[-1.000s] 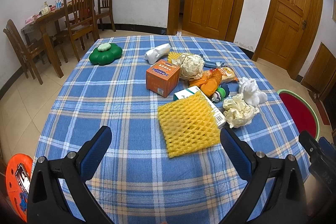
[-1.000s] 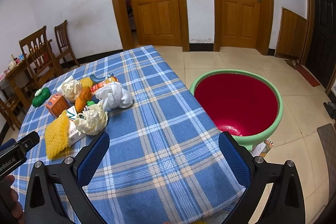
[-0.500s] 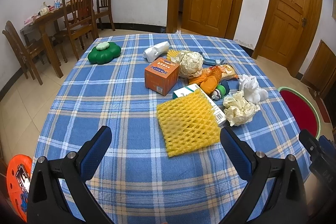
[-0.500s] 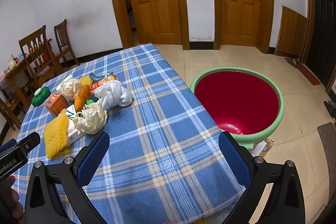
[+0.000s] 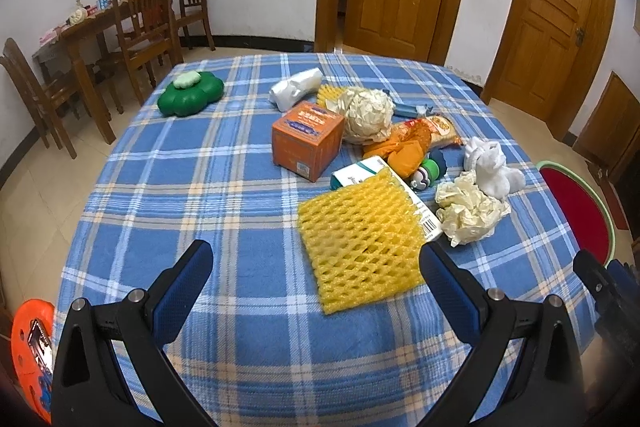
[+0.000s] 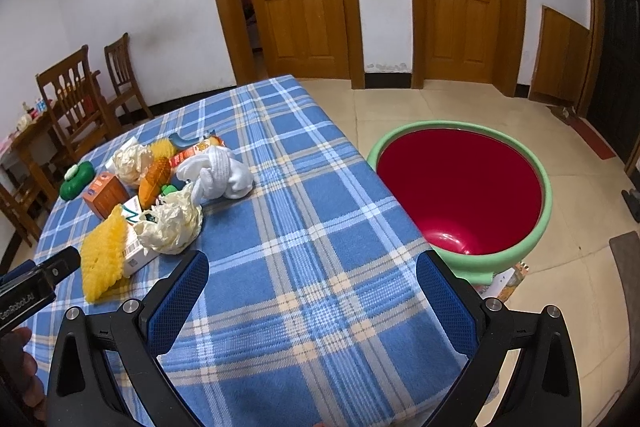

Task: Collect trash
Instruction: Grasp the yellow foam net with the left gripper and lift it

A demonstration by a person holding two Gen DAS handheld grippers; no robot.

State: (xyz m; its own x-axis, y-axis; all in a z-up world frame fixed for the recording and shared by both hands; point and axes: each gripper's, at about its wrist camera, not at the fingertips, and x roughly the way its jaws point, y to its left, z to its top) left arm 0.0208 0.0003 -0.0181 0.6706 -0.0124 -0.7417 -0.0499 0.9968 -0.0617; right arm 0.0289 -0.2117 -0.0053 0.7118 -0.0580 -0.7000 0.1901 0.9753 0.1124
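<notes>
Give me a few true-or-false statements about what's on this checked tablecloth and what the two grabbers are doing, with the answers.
1. Both grabbers are open and hold nothing. True: the left gripper and the right gripper are each spread wide and empty.
2. The yellow foam net lies partly on a white carton. True.
3. The red bin stands on the table. False: it stands on the floor beside the table.
4. The orange box lies inside the bin. False: it sits on the tablecloth.
5. The green flower-shaped container sits apart from the trash pile. True.
</notes>
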